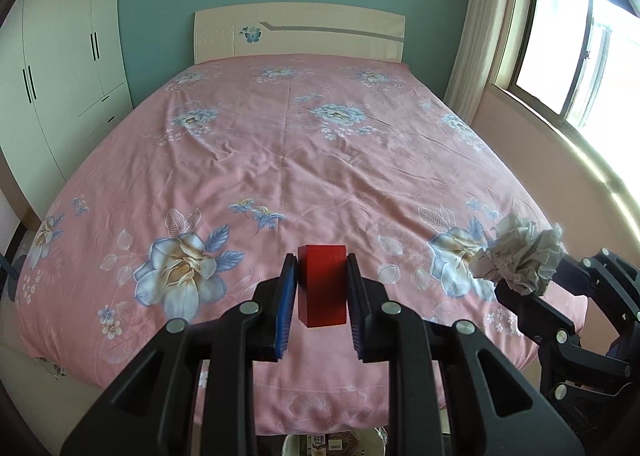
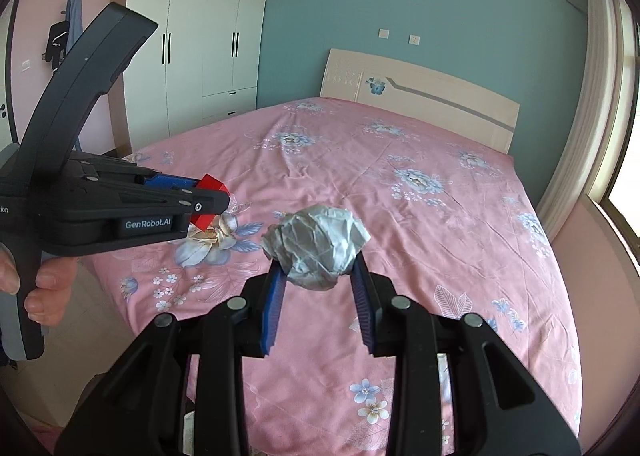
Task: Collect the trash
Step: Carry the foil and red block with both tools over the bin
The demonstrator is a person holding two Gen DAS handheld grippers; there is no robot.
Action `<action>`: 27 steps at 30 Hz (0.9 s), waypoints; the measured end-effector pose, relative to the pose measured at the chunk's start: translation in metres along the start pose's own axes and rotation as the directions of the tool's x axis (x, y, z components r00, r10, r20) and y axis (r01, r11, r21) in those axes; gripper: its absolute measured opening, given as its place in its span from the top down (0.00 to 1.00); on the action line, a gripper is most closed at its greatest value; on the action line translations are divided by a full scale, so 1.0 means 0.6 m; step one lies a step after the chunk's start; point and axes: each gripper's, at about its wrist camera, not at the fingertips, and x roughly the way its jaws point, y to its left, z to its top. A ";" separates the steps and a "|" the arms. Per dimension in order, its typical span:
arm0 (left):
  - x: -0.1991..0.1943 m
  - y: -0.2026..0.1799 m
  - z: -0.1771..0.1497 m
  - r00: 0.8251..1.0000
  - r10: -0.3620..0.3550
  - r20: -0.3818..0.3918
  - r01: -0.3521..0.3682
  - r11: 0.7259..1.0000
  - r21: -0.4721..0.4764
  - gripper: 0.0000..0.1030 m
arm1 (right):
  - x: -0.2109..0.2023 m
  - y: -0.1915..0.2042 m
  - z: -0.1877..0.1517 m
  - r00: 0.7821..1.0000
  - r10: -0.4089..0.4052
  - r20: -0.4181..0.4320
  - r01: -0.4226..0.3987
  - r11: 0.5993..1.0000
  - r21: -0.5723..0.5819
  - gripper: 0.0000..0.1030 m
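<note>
My left gripper [image 1: 322, 276] is shut on a small red box [image 1: 323, 284], held in the air over the foot of the bed; from the right wrist the same red box [image 2: 210, 195] shows at the tip of the left gripper [image 2: 208, 197], with a hand [image 2: 38, 284] on its grip. My right gripper [image 2: 318, 268] is shut on a crumpled ball of grey-white paper [image 2: 316, 246]. In the left wrist view that paper ball [image 1: 520, 256] sits in the right gripper [image 1: 524, 270] at the far right, also above the bed.
A bed with a pink flowered cover [image 1: 304, 159] fills both views, with a cream headboard [image 1: 300, 31] at the far end. A white wardrobe [image 2: 196, 43] stands left, a window and curtain [image 1: 568, 47] right. A bin's rim with packets [image 1: 336, 444] peeks below the bed's foot.
</note>
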 end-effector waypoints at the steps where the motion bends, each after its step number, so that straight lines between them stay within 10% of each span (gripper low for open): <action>1: -0.016 -0.001 -0.003 1.000 0.006 0.013 -0.006 1.000 0.007 0.74 | -0.018 0.004 0.003 1.000 -0.009 0.009 0.009 1.000 -0.005 0.67; 27: -0.254 -0.002 -0.116 0.979 0.060 0.193 -0.089 0.985 0.148 0.74 | -0.274 0.104 -0.004 0.983 -0.098 0.157 0.114 0.989 -0.098 0.67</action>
